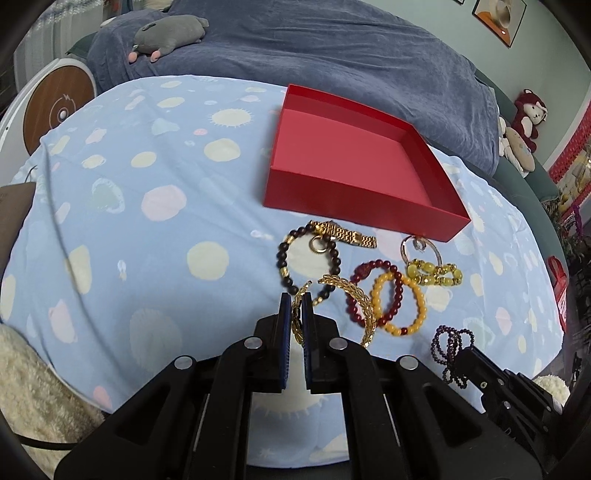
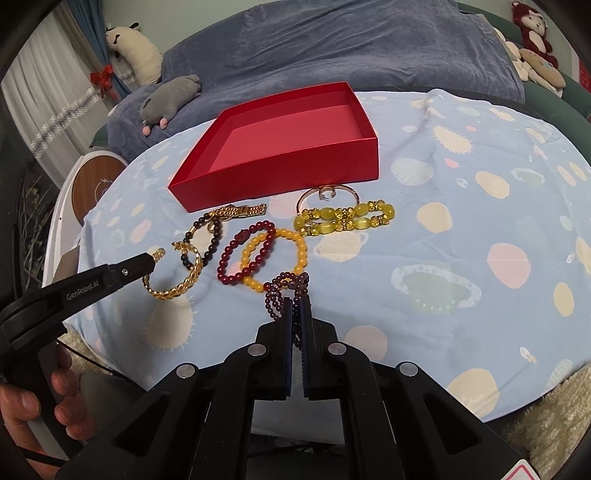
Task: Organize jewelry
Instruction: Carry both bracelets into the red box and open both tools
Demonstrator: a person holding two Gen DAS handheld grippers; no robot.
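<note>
Jewelry lies on a blue patterned cloth in front of an empty red box (image 1: 351, 206) (image 2: 280, 173). My left gripper (image 1: 296, 301) (image 2: 152, 259) is shut on one end of a gold braided chain bracelet (image 1: 360, 299) (image 2: 173, 291). My right gripper (image 2: 296, 304) (image 1: 463, 356) is shut on a purple bead bracelet (image 2: 286, 282) (image 1: 448, 338). Between them lie a dark red bead bracelet (image 2: 229, 258) and an orange bead bracelet (image 2: 301, 251), overlapping. A dark bead bracelet (image 2: 218, 236), a gold watch (image 2: 240, 211), a yellow-green bead bracelet (image 2: 343, 218) and a thin bangle (image 2: 325, 190) lie nearer the box.
A bed with a dark blue blanket (image 1: 332, 48) and a grey plush toy (image 1: 170, 33) stands behind the table. A round white and wood device (image 1: 55, 107) is at the left. A cream fluffy rug (image 1: 33, 391) lies below the table edge. A hand (image 2: 22, 406) holds the left gripper.
</note>
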